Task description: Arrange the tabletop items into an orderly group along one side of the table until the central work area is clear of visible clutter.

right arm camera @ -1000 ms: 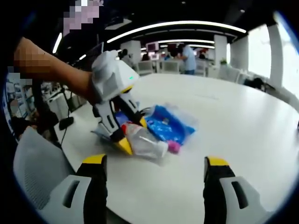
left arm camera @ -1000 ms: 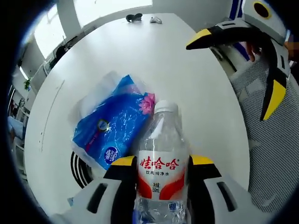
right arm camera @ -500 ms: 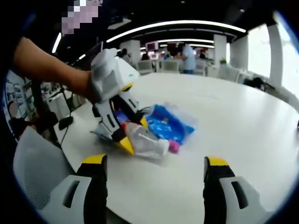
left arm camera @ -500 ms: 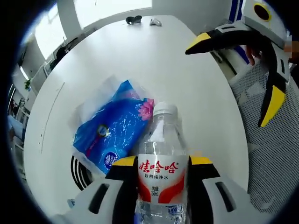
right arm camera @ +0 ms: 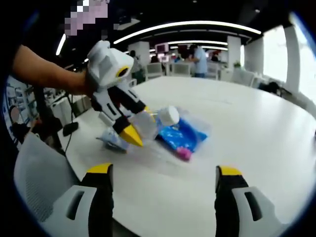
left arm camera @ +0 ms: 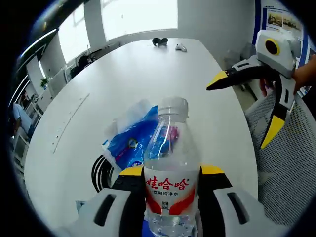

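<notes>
Left gripper [left arm camera: 170, 180] was clamped on a clear water bottle [left arm camera: 170, 163] with a red-and-white label and white cap, held clear of the white table [left arm camera: 148, 69]. A blue plastic packet [left arm camera: 131, 143] lay on the table just behind it. Right gripper [right arm camera: 163, 182] was wide open and held nothing, well short of the packet [right arm camera: 180, 136]. The left gripper [right arm camera: 140, 131] and bottle [right arm camera: 153, 121] hung above the table's near edge.
</notes>
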